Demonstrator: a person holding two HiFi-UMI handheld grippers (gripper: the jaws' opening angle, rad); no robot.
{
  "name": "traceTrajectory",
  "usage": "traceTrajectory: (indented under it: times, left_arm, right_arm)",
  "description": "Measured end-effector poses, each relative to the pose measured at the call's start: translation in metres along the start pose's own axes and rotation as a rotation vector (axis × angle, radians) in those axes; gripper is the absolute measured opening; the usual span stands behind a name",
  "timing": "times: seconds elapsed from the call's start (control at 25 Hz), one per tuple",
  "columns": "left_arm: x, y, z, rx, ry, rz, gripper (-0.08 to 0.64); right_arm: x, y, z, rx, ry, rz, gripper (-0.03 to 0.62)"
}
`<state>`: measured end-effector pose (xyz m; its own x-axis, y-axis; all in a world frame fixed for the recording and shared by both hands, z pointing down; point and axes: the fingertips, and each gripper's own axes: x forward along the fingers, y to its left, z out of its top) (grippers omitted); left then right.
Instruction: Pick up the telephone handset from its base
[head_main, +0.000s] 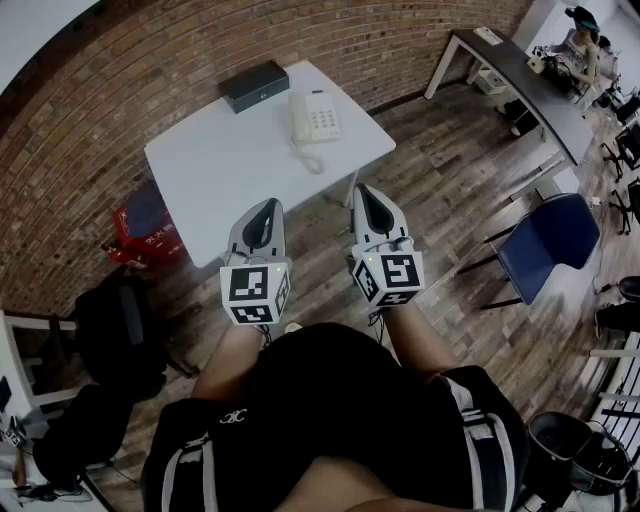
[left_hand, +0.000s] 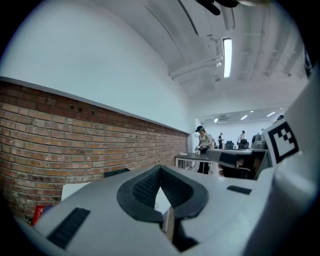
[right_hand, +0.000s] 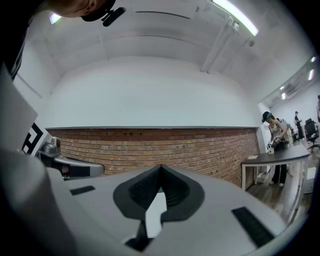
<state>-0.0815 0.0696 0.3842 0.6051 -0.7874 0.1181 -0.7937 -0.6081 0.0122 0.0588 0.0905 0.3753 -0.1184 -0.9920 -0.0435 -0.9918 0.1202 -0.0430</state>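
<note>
Brick wall (head_main: 100, 120) rough; table (head_main: 220, 170) smooth matt; telephone (head_main: 315, 117) plastic; floor (head_main: 450, 195) wood planks.

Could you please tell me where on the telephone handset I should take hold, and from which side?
Probably its slim middle, from above, jaws across its width. The handset lies flat along the left side of the base, keypad close on its right, so only the top and outer side are free. The right tool, now shut, must open first.

One white table (head_main: 220, 170), one telephone (head_main: 314, 117), one black box (head_main: 254, 86), one blue chair (head_main: 550, 240), two tongs (head_main: 268, 207) (head_main: 364, 190).
</note>
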Motion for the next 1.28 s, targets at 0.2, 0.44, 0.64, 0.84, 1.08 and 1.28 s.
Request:
traceTrajectory:
  times: [0.2, 0.44, 0.64, 0.84, 1.08, 1.28]
  left_arm:
    - [-0.008, -0.009, 0.002, 0.003, -0.003, 0.005, 0.002]
    - [-0.012, -0.012, 0.005, -0.017, -0.001, 0.014, 0.002]
    - [-0.015, -0.009, 0.004, -0.025, 0.001, 0.014, 0.002]
    - [-0.015, -0.003, 0.001, -0.029, 0.006, 0.012, 0.002]
    - [-0.013, 0.015, -0.010, -0.045, 0.024, 0.005, 0.002]
    - [-0.013, 0.036, -0.016, -0.054, 0.026, -0.011, 0.002]
  right_arm:
    - [-0.013, 0.000, 0.002, -0.005, -0.002, 0.005, -0.003]
    - [-0.017, 0.003, 0.000, 0.003, 0.014, 0.019, -0.003]
    - [-0.015, 0.008, -0.003, -0.004, 0.025, 0.022, -0.003]
    - [-0.010, 0.015, -0.009, 0.000, 0.037, 0.026, -0.003]
    - [0.003, 0.028, -0.014, 0.005, 0.045, 0.016, -0.003]
    - [0.013, 0.042, -0.020, 0.013, 0.045, -0.003, -0.003]
